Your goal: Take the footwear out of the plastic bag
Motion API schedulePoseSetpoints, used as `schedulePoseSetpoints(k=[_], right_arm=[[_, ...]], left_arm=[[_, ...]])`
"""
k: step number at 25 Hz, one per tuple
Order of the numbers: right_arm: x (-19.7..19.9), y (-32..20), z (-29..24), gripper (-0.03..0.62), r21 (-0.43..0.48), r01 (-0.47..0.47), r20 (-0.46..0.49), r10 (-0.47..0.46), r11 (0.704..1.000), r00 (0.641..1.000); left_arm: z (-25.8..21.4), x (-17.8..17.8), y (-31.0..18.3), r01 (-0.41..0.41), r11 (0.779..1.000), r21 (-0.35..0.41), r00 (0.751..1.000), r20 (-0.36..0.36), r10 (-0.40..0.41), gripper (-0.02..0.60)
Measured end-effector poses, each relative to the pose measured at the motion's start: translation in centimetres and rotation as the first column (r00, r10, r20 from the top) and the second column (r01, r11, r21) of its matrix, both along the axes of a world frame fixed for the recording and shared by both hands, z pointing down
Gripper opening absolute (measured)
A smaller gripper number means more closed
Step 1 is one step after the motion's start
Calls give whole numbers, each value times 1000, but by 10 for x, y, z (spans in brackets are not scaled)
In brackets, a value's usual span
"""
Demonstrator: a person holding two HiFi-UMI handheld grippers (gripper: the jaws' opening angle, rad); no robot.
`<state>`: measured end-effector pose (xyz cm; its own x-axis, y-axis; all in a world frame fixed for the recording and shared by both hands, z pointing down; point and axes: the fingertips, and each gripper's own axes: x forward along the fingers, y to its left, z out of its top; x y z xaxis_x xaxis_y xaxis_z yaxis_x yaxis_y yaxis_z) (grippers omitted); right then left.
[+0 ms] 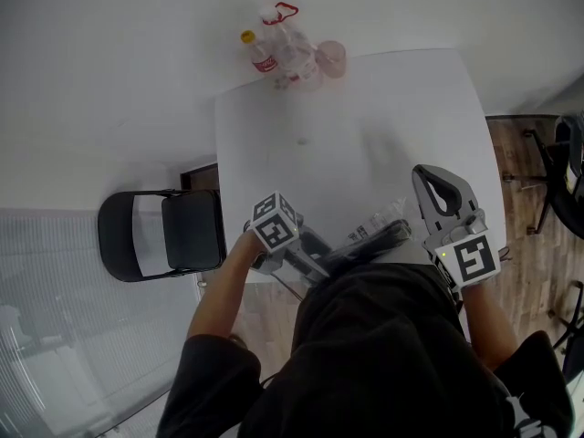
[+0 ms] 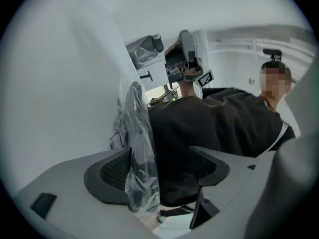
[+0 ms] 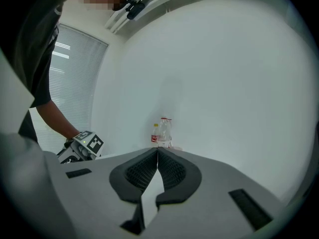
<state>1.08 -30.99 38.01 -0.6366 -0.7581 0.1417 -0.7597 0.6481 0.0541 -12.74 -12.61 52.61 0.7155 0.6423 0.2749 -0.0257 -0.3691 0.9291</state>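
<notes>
A clear plastic bag with dark footwear inside lies at the near edge of the white table, right in front of the person. My left gripper reaches in from the left and stands open around the bag's end. In the left gripper view the crumpled bag runs between the pads, against the left one and apart from the right; my left gripper does not pinch it. My right gripper hovers just right of the bag, shut and empty, pointing across the table.
Two plastic bottles and a pinkish cup stand at the table's far edge; the bottles also show in the right gripper view. A black folding chair stands left of the table. Wooden floor and chair legs lie to the right.
</notes>
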Motion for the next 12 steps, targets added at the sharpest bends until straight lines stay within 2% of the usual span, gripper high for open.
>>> schedulePoseSetpoints(k=[1,2,3,4,5,7,8,9,10,12], right_arm=[[0,0,0,20,4,3,1,-3,1000,1000],[0,-1,0,20,6,5,6,-5,1000,1000],[-1,-1,-1,20,6,6,9,-6,1000,1000],[-1,-1,-1,20,5,5,8,-5,1000,1000],[-2,0,-1,20,8,6,5,-6,1000,1000],[-2,1,-3,20,18,9,-9,-8,1000,1000],[-2,1,-4,20,19,7,-17,-6,1000,1000],[-1,1,-5,20,17,7,-22,-6,1000,1000],[-1,2,-4,20,14,12,-23,-12,1000,1000],[0,3,-1,20,7,36,-14,-36,999,999]], left_arm=[[10,-2,0,-56,993,102,998,43,52,380],[25,-7,-2,-123,966,226,989,112,100,380],[43,-12,-3,-191,927,321,973,188,135,382],[58,-16,-2,-236,904,356,958,243,155,382],[66,-16,1,-239,910,339,953,260,154,382],[67,-8,0,-159,946,282,970,223,96,380],[65,-5,-4,-122,949,290,978,198,66,348],[63,-4,-9,-104,941,323,983,179,47,245],[62,-4,-11,-100,926,365,985,165,41,175],[60,-5,-13,-104,893,438,988,146,43,153]])
